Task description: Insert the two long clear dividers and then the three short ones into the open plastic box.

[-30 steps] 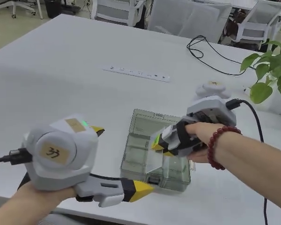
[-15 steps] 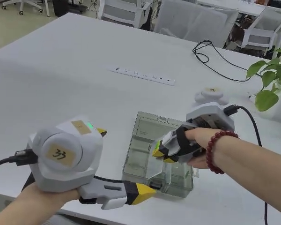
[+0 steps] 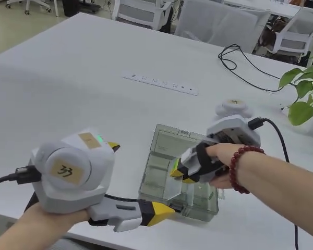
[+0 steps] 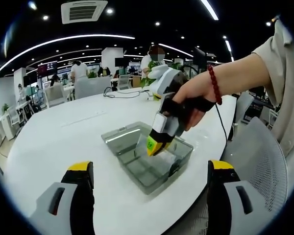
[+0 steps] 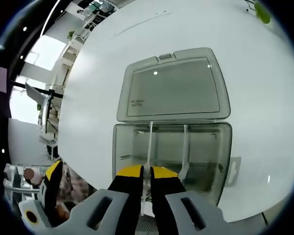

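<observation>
Nearest to the person, the left hand-held gripper (image 4: 149, 167) hangs at the near edge of the bench (image 3: 68, 88). Its 2 jaws are wide apart and there is nothing between them. In the head view its lower yellow tip lies in front of the near left corner of the open plastic box (image 3: 155, 179).

Just behind, the right hand-held gripper (image 5: 147, 172) reaches over the box from the right. Its jaws are nearly closed on a thin clear divider (image 5: 150, 142), which stands on edge with its lower part inside the box. The hand (image 3: 219, 151) and its bead bracelet (image 3: 233, 169) cover the right part of the box in the head view. A second divider (image 5: 185, 147) stands upright in the box, beside the held one.

A small clear flat piece (image 5: 233, 170) lies on the bench just beside the end of the box. The lid (image 3: 169, 139) lies open behind the box.

Farther off on the bench are a white round object (image 3: 233, 108), a power strip (image 3: 160, 83) and a black cable (image 3: 240, 57). At the right are plant leaves (image 3: 302, 88), and behind the bench are office chairs (image 3: 214, 21).
</observation>
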A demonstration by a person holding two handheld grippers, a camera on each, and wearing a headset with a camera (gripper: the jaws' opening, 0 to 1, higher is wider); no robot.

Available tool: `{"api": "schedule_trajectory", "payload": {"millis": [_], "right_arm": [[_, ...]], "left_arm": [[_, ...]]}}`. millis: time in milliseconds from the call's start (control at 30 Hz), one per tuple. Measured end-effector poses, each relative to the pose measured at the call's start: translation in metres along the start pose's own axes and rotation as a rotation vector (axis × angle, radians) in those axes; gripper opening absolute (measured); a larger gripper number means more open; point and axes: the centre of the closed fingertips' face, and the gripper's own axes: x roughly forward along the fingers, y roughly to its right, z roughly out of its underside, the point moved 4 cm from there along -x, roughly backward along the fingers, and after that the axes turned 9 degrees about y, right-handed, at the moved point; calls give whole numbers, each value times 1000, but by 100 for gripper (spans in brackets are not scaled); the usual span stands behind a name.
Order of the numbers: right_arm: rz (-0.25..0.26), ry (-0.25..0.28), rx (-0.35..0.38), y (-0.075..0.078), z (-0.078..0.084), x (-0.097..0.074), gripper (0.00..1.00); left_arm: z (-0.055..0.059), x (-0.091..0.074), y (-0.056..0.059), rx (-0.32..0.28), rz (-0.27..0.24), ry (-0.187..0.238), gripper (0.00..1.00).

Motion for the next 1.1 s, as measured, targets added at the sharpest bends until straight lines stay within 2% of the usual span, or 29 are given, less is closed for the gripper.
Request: {"api": "schedule_trajectory", "payload": {"millis": [367, 567, 600, 667, 933, 1100], "right_arm": [[53, -59, -113, -5, -2, 1, 7], [123, -82, -305, -10, -1, 5, 7], [124, -81, -308, -12, -1, 6, 7], [149, -82, -365, -12, -1, 8, 7], [186, -92, -426, -14, 0, 12, 7], [208, -106, -423, -14, 0, 16, 7]], "left_arm": [[-2, 0, 1, 1, 4, 3, 98], [-2, -1, 0, 6, 1, 3, 98], [-3, -1, 0, 8, 1, 4, 98], [-3, -1, 1, 10, 2, 7, 98], [-4, -2, 2, 10, -1, 9, 98], [-4, 0, 4, 17, 1, 9, 98]]}}
